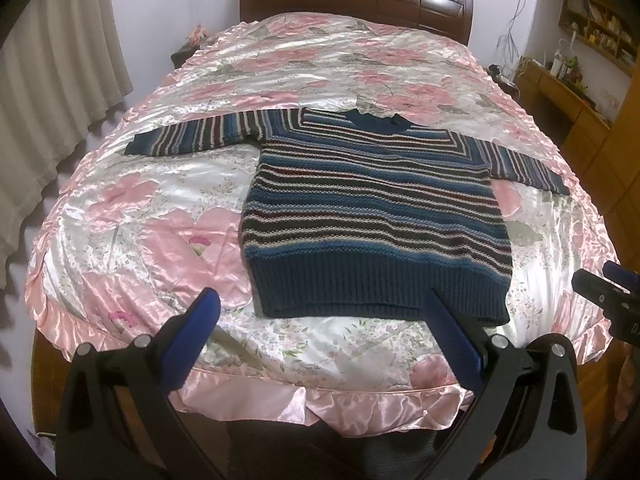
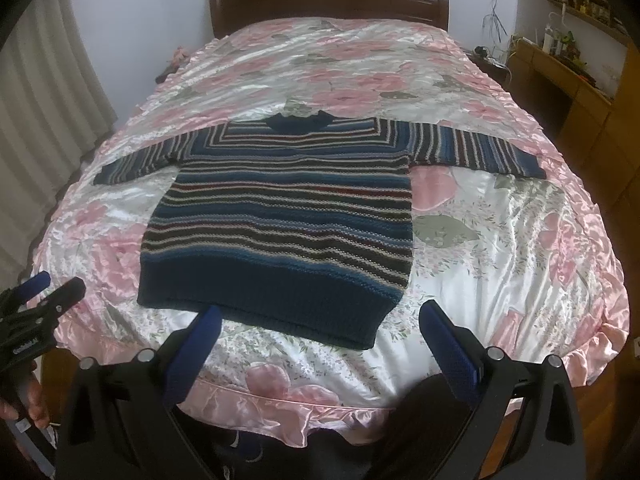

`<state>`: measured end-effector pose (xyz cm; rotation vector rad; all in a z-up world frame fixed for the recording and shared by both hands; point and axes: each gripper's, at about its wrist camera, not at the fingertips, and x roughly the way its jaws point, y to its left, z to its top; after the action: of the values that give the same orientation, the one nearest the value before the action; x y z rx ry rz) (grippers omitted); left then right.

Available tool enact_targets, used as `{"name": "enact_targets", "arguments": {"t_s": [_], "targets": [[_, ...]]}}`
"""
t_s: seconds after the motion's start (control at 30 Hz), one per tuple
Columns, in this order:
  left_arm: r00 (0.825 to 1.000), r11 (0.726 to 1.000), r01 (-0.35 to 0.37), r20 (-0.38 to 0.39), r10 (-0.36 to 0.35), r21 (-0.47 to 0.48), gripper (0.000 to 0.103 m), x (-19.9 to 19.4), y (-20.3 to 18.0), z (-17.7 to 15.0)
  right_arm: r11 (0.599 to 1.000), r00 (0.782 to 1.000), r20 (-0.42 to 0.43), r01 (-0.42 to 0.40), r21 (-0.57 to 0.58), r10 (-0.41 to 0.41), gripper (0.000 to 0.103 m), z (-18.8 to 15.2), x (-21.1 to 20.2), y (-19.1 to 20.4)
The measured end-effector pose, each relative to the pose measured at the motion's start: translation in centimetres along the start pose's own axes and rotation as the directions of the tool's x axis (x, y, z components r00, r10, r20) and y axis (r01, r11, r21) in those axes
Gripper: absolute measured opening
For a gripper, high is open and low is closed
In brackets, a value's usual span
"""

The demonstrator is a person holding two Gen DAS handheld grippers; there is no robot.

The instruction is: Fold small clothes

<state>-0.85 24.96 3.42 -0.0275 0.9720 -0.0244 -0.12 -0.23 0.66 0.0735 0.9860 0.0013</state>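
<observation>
Both grippers are hovering over the foot of the bed, with nothing between their blue pads. The left gripper (image 1: pixel 320 308) is holding its jaws spread wide, and the right gripper (image 2: pixel 318 322) is doing the same beside it. A hand (image 2: pixel 28 404) is gripping the left one's handle at the edge of the right camera's view.

Just ahead of the jaws, the striped knit sweater (image 1: pixel 376 216) is lying flat on the pink floral satin bedspread (image 1: pixel 160 240). Its dark blue ribbed hem (image 1: pixel 380 292) is sitting nearest, just beyond the left gripper's right-hand jaw tip and just past the right gripper's left-hand jaw tip. Both sleeves are stretching straight out to either side, and the navy collar (image 1: pixel 380 120) is pointing away.

Farther off, the dark wooden headboard (image 1: pixel 352 0) is standing against the wall, with curtains (image 1: pixel 52 80) hanging at the left and a wooden desk (image 1: pixel 560 96) with shelves at the right.
</observation>
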Motion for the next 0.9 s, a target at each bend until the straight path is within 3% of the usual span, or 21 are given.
{"name": "enact_targets", "arguments": {"t_s": [0.9], "targets": [[1.000, 1.000, -0.012, -0.005, 0.012, 0.010, 0.100, 0.30, 0.02, -0.35, 1.000, 1.000, -0.004, -0.004, -0.001, 0.004, 0.099, -0.03, 0.13, -0.08]]}}
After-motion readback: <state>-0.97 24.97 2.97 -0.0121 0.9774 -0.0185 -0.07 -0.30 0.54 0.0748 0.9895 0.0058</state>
